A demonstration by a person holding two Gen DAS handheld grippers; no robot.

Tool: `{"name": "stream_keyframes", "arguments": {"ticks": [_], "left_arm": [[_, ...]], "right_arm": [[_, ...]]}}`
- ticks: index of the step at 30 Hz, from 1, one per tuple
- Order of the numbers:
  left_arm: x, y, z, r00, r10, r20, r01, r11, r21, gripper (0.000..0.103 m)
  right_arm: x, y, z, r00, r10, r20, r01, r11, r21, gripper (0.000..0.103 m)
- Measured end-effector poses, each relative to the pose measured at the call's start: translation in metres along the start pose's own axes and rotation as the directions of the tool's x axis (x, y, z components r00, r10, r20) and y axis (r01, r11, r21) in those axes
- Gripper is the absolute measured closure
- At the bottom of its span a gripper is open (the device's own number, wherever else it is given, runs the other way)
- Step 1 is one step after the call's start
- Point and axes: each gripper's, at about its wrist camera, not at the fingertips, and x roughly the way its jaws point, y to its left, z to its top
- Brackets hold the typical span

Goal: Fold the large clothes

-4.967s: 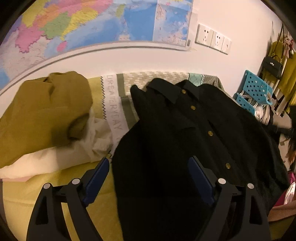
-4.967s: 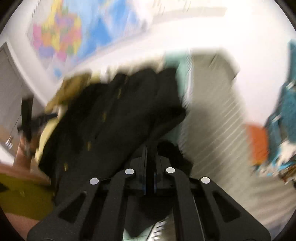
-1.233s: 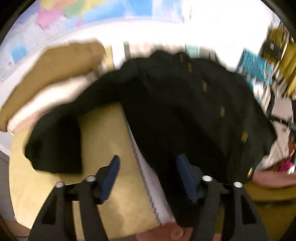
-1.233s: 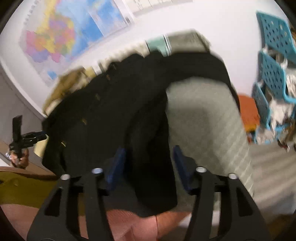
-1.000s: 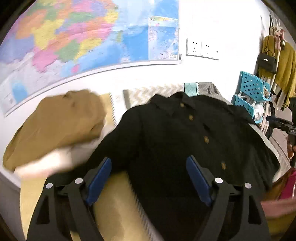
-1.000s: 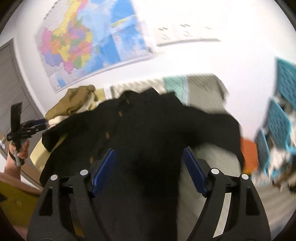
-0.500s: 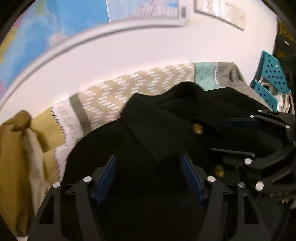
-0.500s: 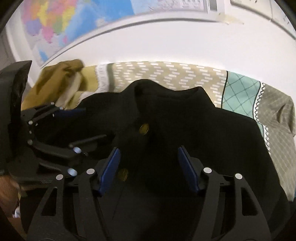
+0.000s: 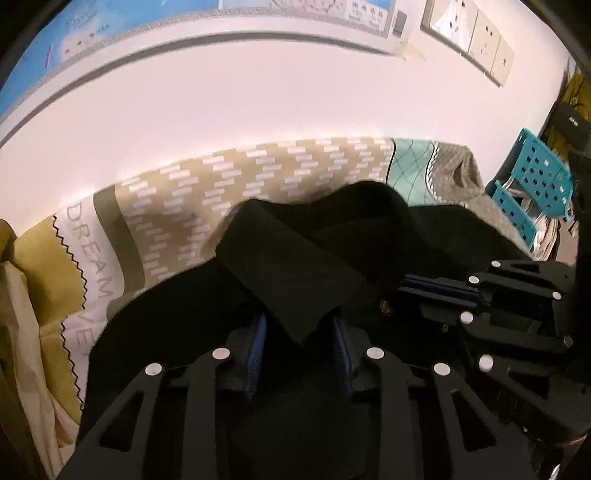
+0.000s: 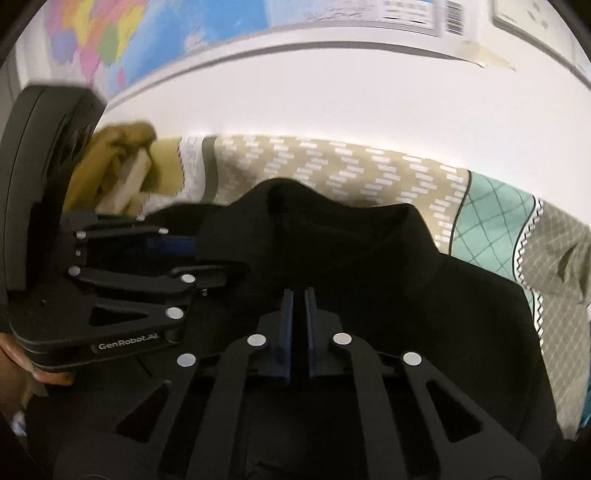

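Observation:
A black button-up shirt (image 9: 303, 266) lies collar-up on a patterned bedsheet (image 9: 177, 206); it also fills the right wrist view (image 10: 406, 280). My left gripper (image 9: 299, 332) has narrowed around the left collar flap, with cloth between its blue pads. My right gripper (image 10: 298, 306) is nearly closed on the shirt fabric just below the collar. Each gripper shows in the other's view: the right one (image 9: 436, 291) at the right, the left one (image 10: 173, 245) at the left. A gold button (image 9: 386, 305) shows near the collar.
A mustard and cream garment pile (image 9: 26, 295) lies at the left of the bed. A wall with a map (image 10: 110, 33) and sockets (image 9: 469, 33) stands close behind. Teal crates (image 9: 532, 195) are at the right.
Both grippers have moved in close to the collar and their jaws have closed from wide open onto the shirt. The camera views are lower and nearer the fabric.

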Motion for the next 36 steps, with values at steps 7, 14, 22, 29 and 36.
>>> {"name": "stream_keyframes", "arguments": {"ticks": [7,14,22,29,36], "left_arm": [[-0.014,-0.008,0.0,0.998,-0.06,0.015,0.059,0.995,0.076,0.028],[-0.001,-0.004,0.002,0.999,-0.046,-0.023,0.048,0.996,0.074,0.026],[0.016,0.01,0.037,0.996,-0.043,-0.082,0.039,0.998,-0.051,0.042],[0.024,0.002,0.047,0.994,0.061,-0.096,-0.064,0.997,-0.03,0.091],[0.001,0.013,0.061,1.0,0.025,-0.013,-0.026,0.996,-0.081,0.099]], "right_arm": [[-0.014,-0.004,-0.001,1.0,-0.027,0.001,0.027,1.0,-0.004,0.095],[-0.021,-0.036,-0.002,1.0,-0.004,0.021,0.002,0.994,0.11,0.056],[0.002,-0.054,0.028,0.999,0.036,-0.026,-0.029,0.973,0.229,0.05],[0.031,-0.042,0.037,0.994,-0.031,-0.101,0.049,0.983,0.179,0.097],[-0.014,-0.048,0.054,0.998,0.028,0.061,-0.039,0.982,0.183,0.099]]}}
